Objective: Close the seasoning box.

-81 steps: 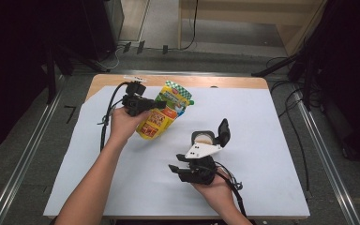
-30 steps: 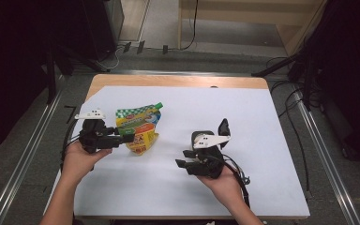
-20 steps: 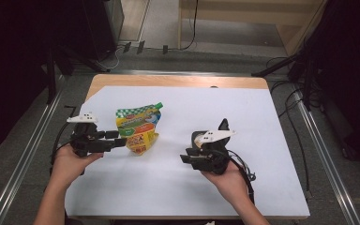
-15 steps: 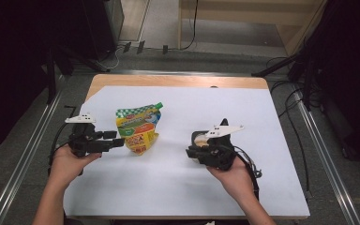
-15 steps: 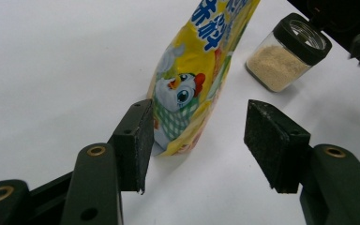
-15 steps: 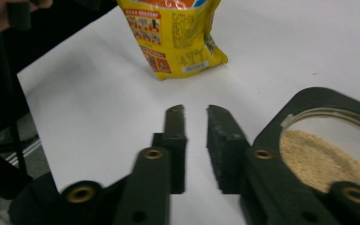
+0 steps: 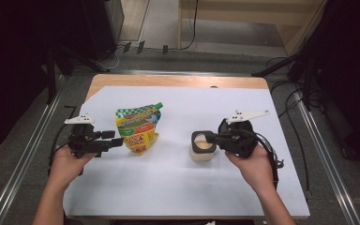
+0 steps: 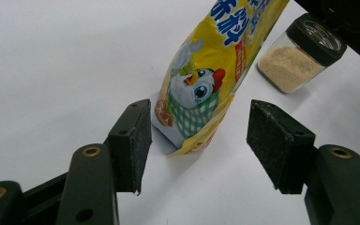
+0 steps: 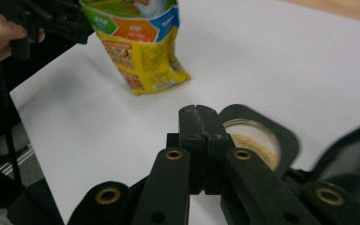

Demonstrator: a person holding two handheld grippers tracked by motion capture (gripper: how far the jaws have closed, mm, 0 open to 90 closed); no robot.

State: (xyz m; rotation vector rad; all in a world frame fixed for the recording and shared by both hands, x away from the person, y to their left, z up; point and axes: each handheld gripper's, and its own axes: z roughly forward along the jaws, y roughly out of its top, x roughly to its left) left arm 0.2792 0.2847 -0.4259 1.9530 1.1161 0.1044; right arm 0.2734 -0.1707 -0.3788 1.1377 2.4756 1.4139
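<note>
with our left gripper (image 8: 194,140) gaping before the pouch (image 7: 138,129), our right gripper (image 9: 199,117) hovers pinched shut over the jar (image 7: 203,146), seemingly empty; next, reopen and grasp.

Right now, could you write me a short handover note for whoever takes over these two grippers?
Left gripper: jaws open and just been widening, nothing pressed between them, pointing at the foot of the yellow seasoning pouch, which stands released on the white sheet.
Right gripper: jaws shut on nothing, hovering just above the black lid of the small spice jar, which stands upright to the right of the pouch.
Done: the pouch has been set down and let go.
Left: judging by the layout, probably handling the jar next; the lid looks to be still on.
</note>
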